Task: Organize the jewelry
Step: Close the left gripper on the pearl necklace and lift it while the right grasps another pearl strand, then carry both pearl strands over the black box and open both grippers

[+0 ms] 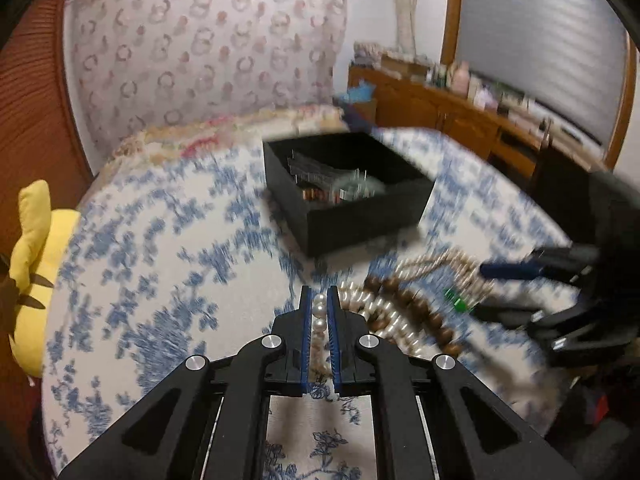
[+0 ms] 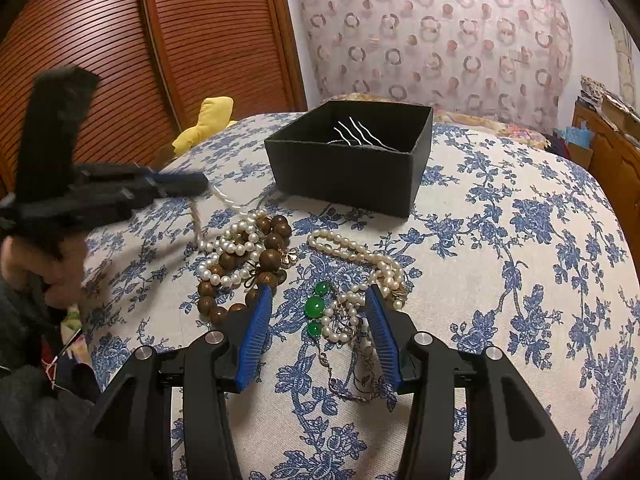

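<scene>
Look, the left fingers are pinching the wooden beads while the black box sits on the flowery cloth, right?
Not quite. The left fingers are pinching a string of pearls, not the wooden beads; those lie loose in the pile. The left wrist view shows white pearls squeezed between the blue pads. The black box does sit on the flowery cloth.

A: Left wrist view: heavy motion blur across the floral bedcover (image 1: 168, 264) and the black box (image 1: 352, 200); only the left gripper (image 1: 319, 300) renders sharp. Dim, warm indoor light.

B: Right wrist view: sharp centre, even soft light, faint shadows. The left gripper (image 2: 176, 184) at nine o'clock is smeared. Fisheye bending and dark vignette at all corners.
</scene>
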A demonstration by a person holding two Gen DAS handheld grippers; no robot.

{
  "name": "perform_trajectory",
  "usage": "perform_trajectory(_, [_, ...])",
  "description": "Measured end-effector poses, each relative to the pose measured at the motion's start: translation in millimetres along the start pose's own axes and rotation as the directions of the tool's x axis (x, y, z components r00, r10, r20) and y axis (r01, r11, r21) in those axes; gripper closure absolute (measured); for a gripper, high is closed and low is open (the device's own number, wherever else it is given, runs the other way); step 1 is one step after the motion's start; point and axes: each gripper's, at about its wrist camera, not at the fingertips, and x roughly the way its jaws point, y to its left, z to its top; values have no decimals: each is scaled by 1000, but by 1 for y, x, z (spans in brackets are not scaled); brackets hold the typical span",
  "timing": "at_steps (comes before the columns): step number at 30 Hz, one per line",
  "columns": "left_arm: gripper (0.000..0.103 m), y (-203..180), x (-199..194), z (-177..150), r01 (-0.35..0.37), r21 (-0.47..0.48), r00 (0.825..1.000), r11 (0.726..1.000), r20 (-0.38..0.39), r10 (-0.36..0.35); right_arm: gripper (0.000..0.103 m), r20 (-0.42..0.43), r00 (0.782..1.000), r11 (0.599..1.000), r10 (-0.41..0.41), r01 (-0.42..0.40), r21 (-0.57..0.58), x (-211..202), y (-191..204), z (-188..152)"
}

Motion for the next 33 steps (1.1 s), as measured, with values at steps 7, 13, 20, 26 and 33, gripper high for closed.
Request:
perform_trajectory(7, [96,-3,-38,18,5,-9,994,1000,108,-4,52,-31,996,997,-78,77,-21,0,-11,8])
perform_trajectory(13, [96,2,-57,24,5,-28,987,1000,161,0,68,-72,991,994,-109,106,-40,7,-27,17])
perform_trajectory(20, [96,10,-70,32,-17,-38,980,999,196,24,73,-118,989,996,-87,83,-41,24,-33,24])
perform_trajectory(26, [96,15,-77,37,-31,-40,976,999,213,39,90,-131,988,994,-77,66,-87,29,-25,30])
perform_trajectory(33, [96,18,-84,52,-43,-40,968,998,244,51,92,-89,993,992,-79,69,-104,14,-23,35])
